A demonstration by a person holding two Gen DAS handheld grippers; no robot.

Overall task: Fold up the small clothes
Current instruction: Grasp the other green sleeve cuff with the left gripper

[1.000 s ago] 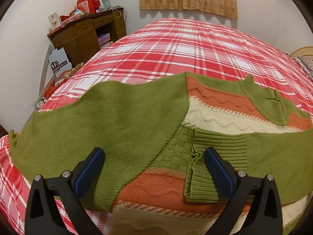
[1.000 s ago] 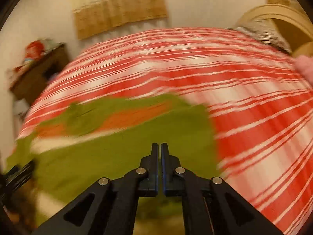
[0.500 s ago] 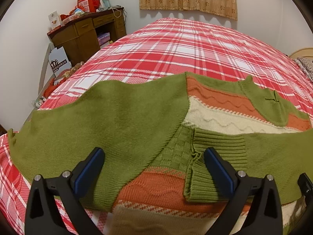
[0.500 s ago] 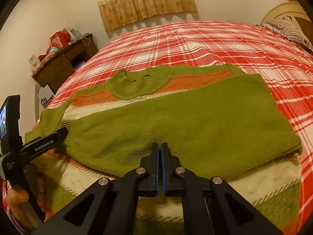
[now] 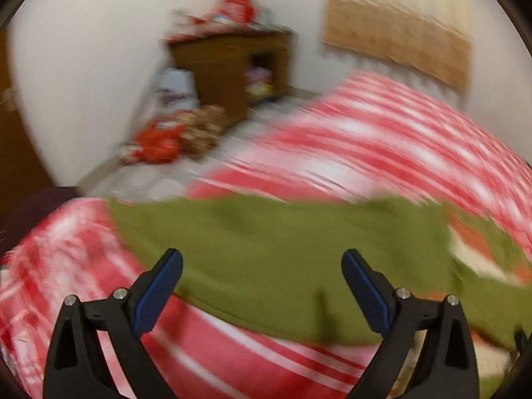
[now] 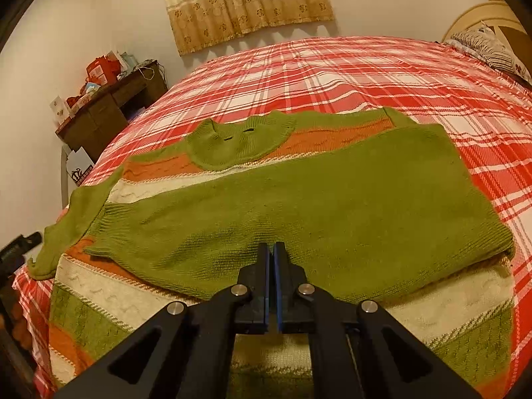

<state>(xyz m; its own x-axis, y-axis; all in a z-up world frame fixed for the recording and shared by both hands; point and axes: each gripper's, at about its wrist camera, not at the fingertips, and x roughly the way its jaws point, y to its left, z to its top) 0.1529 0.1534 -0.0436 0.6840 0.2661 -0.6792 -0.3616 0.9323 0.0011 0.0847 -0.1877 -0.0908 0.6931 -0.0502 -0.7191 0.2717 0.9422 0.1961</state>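
Observation:
A small green sweater [image 6: 299, 206] with orange and cream stripes lies flat on the red plaid bed [image 6: 332, 76]. Its right sleeve is folded across the chest; the left sleeve [image 6: 66, 226] lies out to the left. In the blurred left wrist view that green sleeve [image 5: 282, 249] spreads in front of my left gripper [image 5: 262, 266], which is open and empty above it. My right gripper [image 6: 271, 252] is shut and empty, over the folded sleeve at the sweater's middle. The left gripper's body [image 6: 16, 252] shows at the left edge of the right wrist view.
A brown wooden desk [image 6: 109, 113] with red boxes on top stands left of the bed; it also shows in the left wrist view [image 5: 232, 69]. Bags and clutter [image 5: 173, 136] lie on the floor beside it. A curtain [image 6: 242, 3] hangs on the far wall. A pillow [image 6: 485, 46] lies at the right.
My left gripper has swung left, from over the sweater's middle to over the left sleeve and bed edge. My right gripper swung left onto the sweater and now holds steady, still shut.

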